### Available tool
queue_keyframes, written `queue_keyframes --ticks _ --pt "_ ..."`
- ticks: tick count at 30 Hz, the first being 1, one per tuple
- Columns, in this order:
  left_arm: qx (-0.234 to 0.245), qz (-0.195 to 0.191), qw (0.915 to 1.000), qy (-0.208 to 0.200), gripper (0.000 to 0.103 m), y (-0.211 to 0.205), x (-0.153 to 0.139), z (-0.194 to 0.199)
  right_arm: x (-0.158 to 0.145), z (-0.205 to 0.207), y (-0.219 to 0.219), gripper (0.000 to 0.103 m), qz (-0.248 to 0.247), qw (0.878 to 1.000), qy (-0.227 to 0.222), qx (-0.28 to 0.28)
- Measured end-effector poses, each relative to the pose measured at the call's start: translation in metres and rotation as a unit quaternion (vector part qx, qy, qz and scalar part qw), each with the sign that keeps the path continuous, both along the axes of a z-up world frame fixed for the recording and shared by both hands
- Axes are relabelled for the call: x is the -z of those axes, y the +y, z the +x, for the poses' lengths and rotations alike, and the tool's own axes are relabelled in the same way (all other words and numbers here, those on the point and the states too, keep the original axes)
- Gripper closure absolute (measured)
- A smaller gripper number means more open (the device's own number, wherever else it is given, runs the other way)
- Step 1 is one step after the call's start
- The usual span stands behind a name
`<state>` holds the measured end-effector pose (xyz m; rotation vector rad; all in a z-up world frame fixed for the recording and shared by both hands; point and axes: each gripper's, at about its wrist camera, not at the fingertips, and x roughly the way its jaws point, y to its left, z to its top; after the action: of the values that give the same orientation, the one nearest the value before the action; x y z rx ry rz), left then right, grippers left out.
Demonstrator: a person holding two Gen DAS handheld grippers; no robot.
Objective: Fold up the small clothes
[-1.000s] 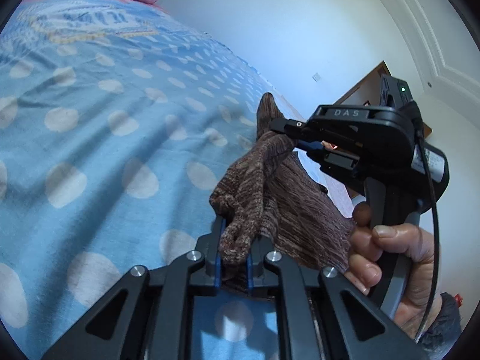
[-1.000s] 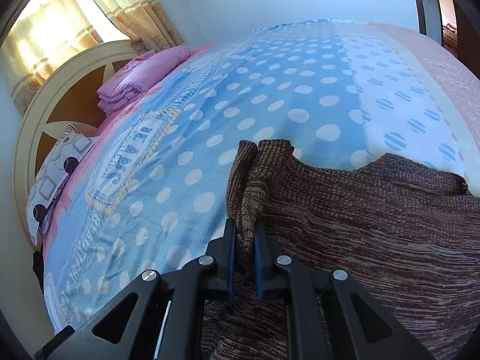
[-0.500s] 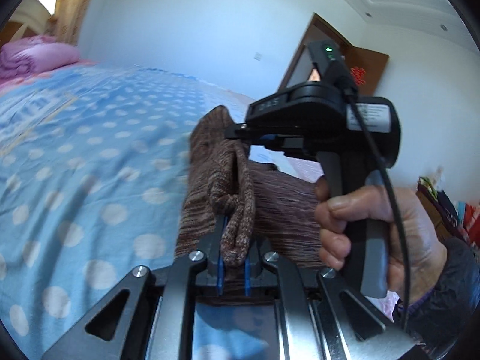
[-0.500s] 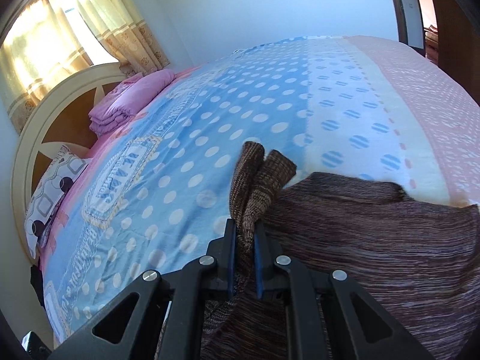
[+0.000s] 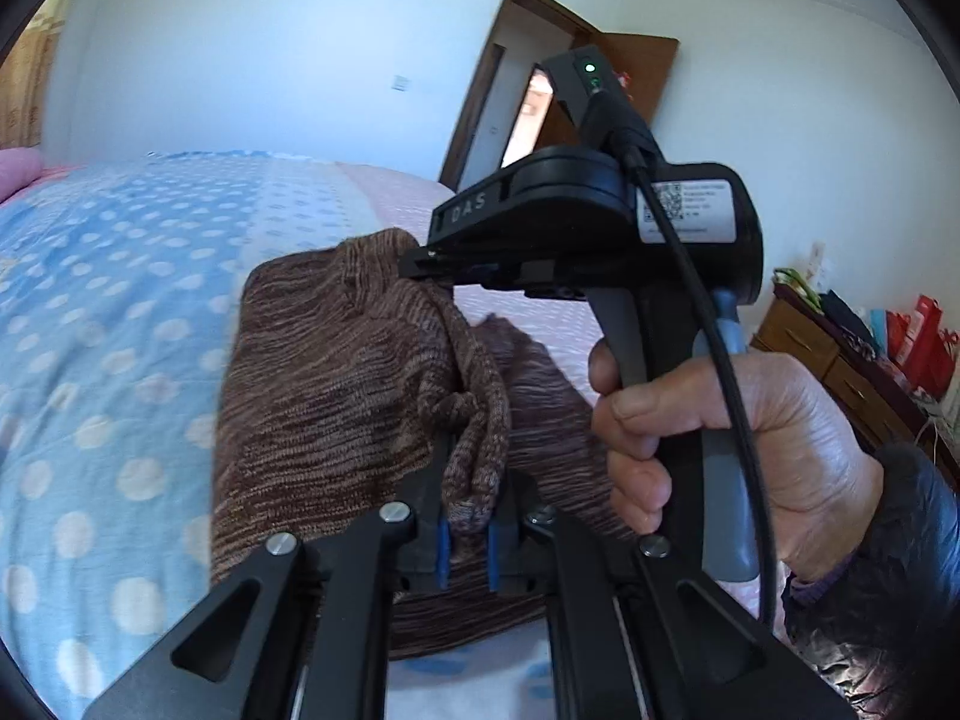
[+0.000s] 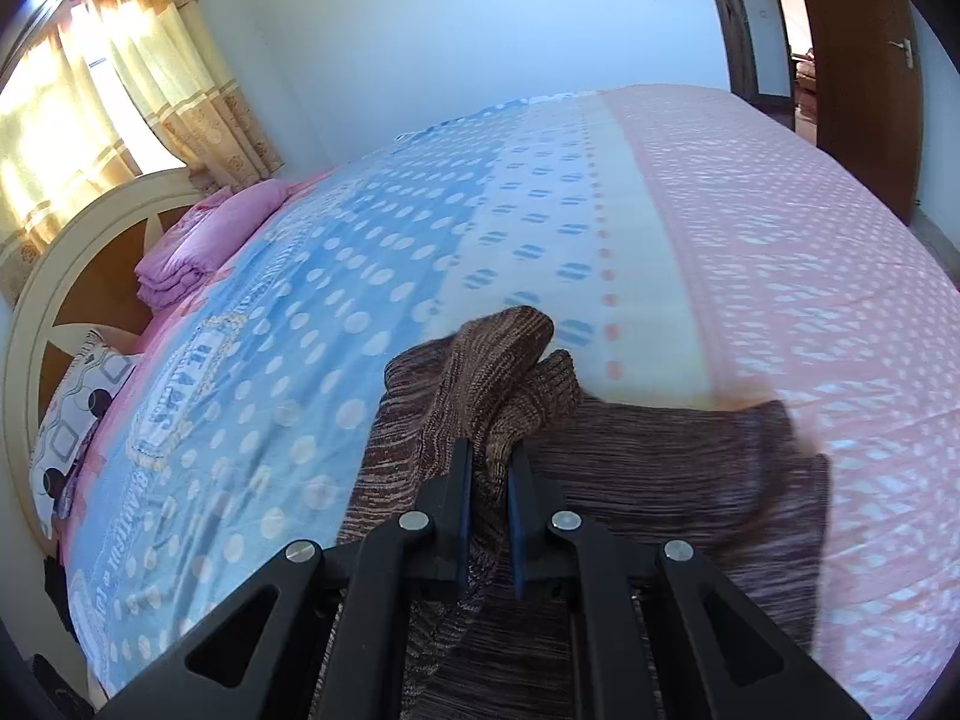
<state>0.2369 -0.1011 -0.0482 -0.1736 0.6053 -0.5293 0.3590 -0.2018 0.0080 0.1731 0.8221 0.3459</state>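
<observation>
left hand-held gripper (image 5: 467, 531) clamps brown knit garment (image 5: 324, 396) | right hand-held gripper (image 6: 487, 519) clamps it | headboard (image 6: 78, 252) right-view only

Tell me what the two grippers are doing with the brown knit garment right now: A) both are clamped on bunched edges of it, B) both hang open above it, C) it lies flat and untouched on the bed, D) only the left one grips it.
A: the left gripper pinches a bunched fold of the brown knit garment, and the right gripper is likewise shut on a gathered edge of it.
</observation>
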Motion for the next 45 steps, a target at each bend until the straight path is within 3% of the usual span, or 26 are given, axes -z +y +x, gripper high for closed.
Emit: queue_keyframes --ticks 15,25,27,30,31,34,35,36,39,45 --pt "0.086 0.029 0.9956 0.019 0.095 -0.090 0.027 0.009 0.032 -0.019 -0.114 0.094 -0.010 0.998 0.011 0.060" --pt "0.098 0.053 0.9920 0.059 0.095 -0.109 0.034 0.010 0.072 -0.012 -0.132 0.094 -0.008 0.996 0.045 0.075" --pt "0.096 0.050 0.9920 0.065 0.094 -0.105 0.034 0.009 0.075 -0.013 -0.134 0.093 -0.002 0.996 0.041 0.078" --pt "0.102 0.051 0.9907 0.074 0.092 -0.093 0.030 -0.001 0.072 -0.020 -0.140 0.083 0.008 0.995 0.046 0.092" --pt "0.113 0.050 0.9893 0.078 0.087 -0.086 0.029 -0.007 0.069 -0.026 -0.145 0.076 0.010 0.993 0.052 0.105" --pt "0.117 0.042 0.9893 0.077 0.060 -0.054 0.023 -0.030 0.051 -0.064 -0.158 0.075 0.010 0.989 0.030 0.148" --pt "0.108 0.037 0.9908 0.074 0.057 -0.041 0.020 -0.036 0.044 -0.080 -0.161 0.075 0.014 0.988 0.017 0.152" --pt "0.099 0.031 0.9918 0.074 0.057 -0.032 0.019 -0.041 0.037 -0.099 -0.161 0.073 0.028 0.988 0.007 0.149" --pt "0.075 0.016 0.9944 0.072 0.057 0.003 0.013 -0.050 0.031 -0.145 -0.153 0.043 0.066 0.989 0.002 0.129" --pt "-0.011 0.015 0.9973 0.072 0.057 0.046 0.008 -0.036 0.041 -0.184 -0.123 0.043 0.055 0.992 -0.003 0.115"
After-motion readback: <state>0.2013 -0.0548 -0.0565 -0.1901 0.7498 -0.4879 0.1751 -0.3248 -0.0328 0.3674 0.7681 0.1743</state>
